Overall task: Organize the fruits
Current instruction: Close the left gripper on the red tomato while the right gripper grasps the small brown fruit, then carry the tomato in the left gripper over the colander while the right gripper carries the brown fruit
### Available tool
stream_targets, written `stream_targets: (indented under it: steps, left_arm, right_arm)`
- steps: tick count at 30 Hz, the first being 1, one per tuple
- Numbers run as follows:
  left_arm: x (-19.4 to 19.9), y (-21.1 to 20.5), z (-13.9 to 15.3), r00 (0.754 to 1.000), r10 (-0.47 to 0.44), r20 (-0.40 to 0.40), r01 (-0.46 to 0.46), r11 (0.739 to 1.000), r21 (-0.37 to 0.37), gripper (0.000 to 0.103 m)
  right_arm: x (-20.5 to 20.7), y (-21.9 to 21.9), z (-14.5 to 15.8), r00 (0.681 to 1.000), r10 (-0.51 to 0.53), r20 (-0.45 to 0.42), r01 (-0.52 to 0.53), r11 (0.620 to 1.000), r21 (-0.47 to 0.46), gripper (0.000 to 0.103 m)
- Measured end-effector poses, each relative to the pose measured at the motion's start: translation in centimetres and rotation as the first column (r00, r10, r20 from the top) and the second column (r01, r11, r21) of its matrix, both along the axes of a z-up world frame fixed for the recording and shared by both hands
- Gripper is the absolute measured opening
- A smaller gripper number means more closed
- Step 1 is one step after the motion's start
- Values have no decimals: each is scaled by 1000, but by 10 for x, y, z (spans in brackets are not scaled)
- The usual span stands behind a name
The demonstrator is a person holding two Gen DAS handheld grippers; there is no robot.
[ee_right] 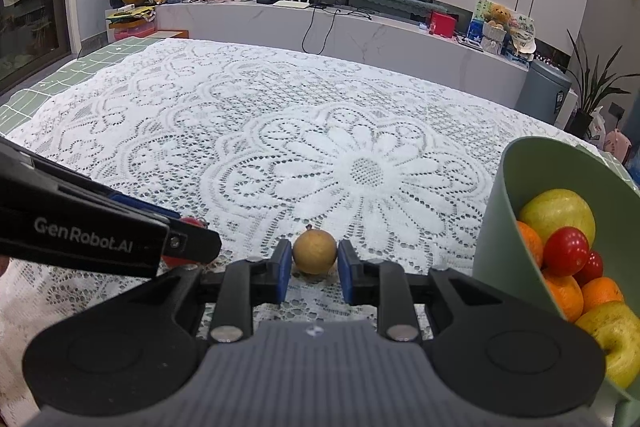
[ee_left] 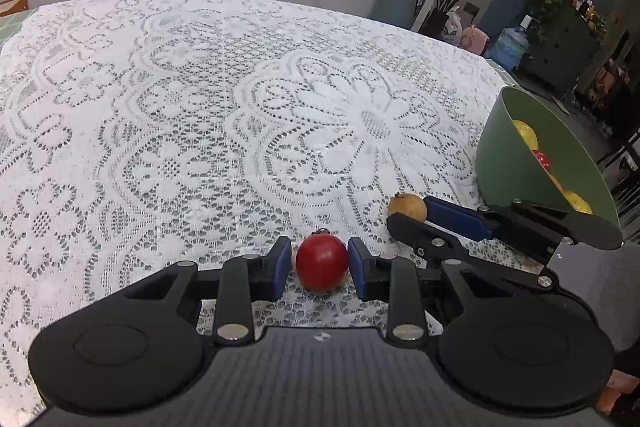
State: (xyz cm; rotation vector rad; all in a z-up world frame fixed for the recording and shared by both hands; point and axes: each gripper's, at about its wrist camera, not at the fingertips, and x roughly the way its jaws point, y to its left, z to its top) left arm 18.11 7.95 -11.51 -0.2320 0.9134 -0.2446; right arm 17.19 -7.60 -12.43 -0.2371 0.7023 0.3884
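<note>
Closest in the left wrist view, the left hand-held gripper (ee_left: 319, 264) pinches a red tomato (ee_left: 322, 262) between its blue pads, the fruit resting on the lace cloth (ee_left: 200, 107) of the bench. Just to the right, the right hand-held gripper (ee_left: 410, 213) reaches in, clamped on a brown fruit (ee_left: 407, 207). Farther right stands a green bowl (ee_left: 508, 163) already holding yellow and red fruit.

Nearest in the right wrist view, the right hand-held gripper (ee_right: 314, 263) is pressed onto the brown fruit (ee_right: 315, 251), which sits on the cloth (ee_right: 280, 131). The left hand-held gripper (ee_right: 188, 233) crosses in from the left over the tomato (ee_right: 192, 223). The bowl (ee_right: 496, 227) is near right, piled with fruit.

Both fruits are round and smooth, so either could probably squirt out of its pads on lifting. The two grippers work close together and might collide. The full bowl could let a dropped fruit roll out.
</note>
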Motion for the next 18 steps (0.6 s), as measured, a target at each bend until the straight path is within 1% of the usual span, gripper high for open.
stream_targets:
  steps: [4, 6, 10, 13, 18]
  left_arm:
    - [-2, -2, 1, 1000, -9, -4, 9, 1000, 21, 36]
    - [-4, -7, 2, 1000, -24, 5, 23, 999, 48, 31]
    - [-6, -10, 2, 1000, -23, 19, 21, 998, 66, 30]
    - [-10, -11, 4, 999, -14, 48, 10, 996, 86, 30]
    - [-19, -10, 13, 995, 20, 101, -29, 996, 88, 30]
  right_arm:
    - [0, 0, 0, 1000, 1, 1, -1, 1000, -1, 21]
    - [1, -1, 0, 1000, -2, -3, 2, 1000, 8, 21]
    - [0, -2, 0, 1000, -4, -5, 4, 1000, 11, 21]
    - [-1, -2, 1, 1000, -2, 3, 2, 1000, 18, 21]
    - [-11, -2, 10, 999, 15, 47, -16, 1000, 19, 21]
